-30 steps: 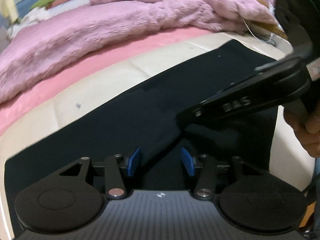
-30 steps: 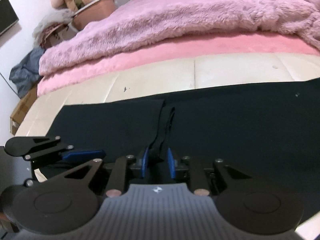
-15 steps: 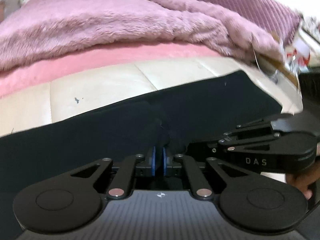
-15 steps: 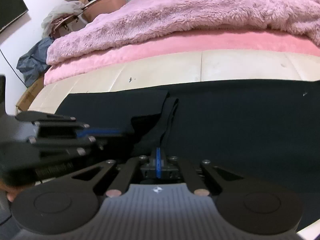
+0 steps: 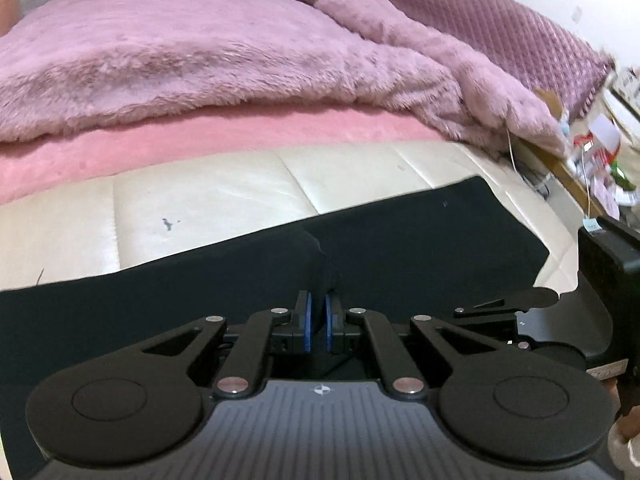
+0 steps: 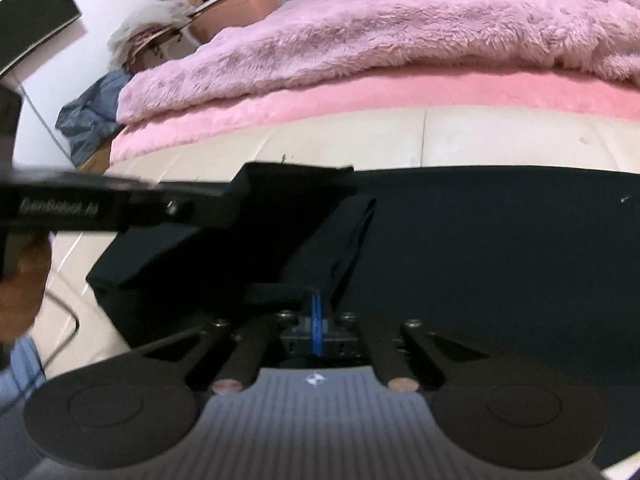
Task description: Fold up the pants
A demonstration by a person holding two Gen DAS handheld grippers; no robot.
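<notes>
Black pants (image 5: 400, 248) lie spread on the cream mattress edge (image 5: 208, 200). My left gripper (image 5: 316, 320) is shut on a raised fold of the pants fabric between its blue pads. My right gripper (image 6: 317, 312) is shut on the near edge of the pants (image 6: 480, 248), its blue pads pressed together on a lifted ridge of cloth. The right gripper's body shows at the right of the left wrist view (image 5: 592, 312). The left gripper's body crosses the left of the right wrist view (image 6: 120, 204), blurred.
A fluffy mauve blanket (image 5: 200, 52) and a pink sheet (image 5: 240, 132) cover the bed behind the pants. A quilted purple headboard (image 5: 500, 20) stands at the far right with clutter (image 5: 600, 152) beside it. Bags and a basin (image 6: 224, 8) sit past the bed's left end.
Both grippers have closed on the pants fabric, the left from wide open. Both have lifted, pulling a fold of cloth up. The left gripper now crosses higher in the right wrist view.
</notes>
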